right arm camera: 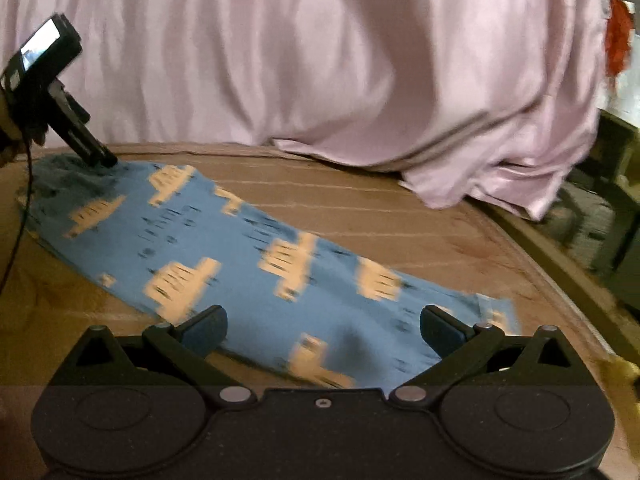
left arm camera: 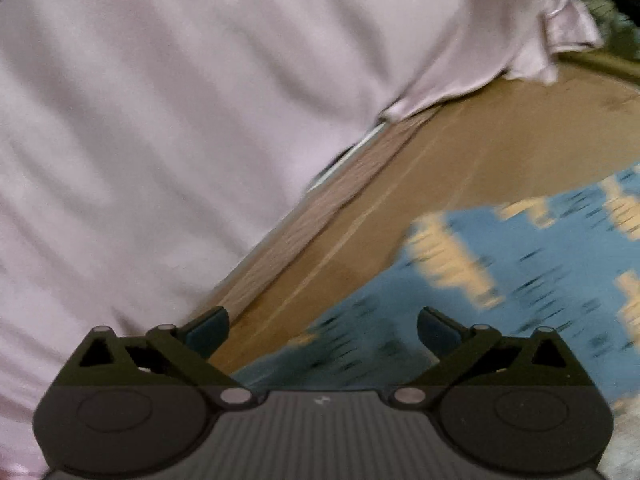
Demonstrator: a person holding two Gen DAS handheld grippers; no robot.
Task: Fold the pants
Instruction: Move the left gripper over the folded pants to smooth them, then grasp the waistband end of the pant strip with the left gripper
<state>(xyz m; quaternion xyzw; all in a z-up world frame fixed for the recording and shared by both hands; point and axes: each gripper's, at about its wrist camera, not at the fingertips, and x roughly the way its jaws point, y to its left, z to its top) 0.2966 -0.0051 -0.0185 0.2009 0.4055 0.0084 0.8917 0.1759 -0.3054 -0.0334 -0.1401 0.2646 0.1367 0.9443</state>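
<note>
Blue pants point(right arm camera: 248, 248) with cream block patterns lie stretched flat on a brown surface point(right arm camera: 360, 196), the dark waist end at the far left and the leg end near me on the right. My right gripper point(right arm camera: 324, 328) hovers open just above the leg end, nothing between its fingers. At the waist end the left gripper point(right arm camera: 102, 158) points down with its tips on or just over the fabric. In the left wrist view the left gripper point(left arm camera: 323, 332) is open, with the pants point(left arm camera: 520, 272) under its right finger and bare surface point(left arm camera: 500, 148) ahead.
A pink sheet point(right arm camera: 340, 60) drapes down behind the surface and fills the left of the left wrist view point(left arm camera: 160, 120). A cable point(right arm camera: 22, 208) hangs at the left. Dark furniture point(right arm camera: 612, 216) stands past the right edge, with a red-orange object point(right arm camera: 618, 36) above it.
</note>
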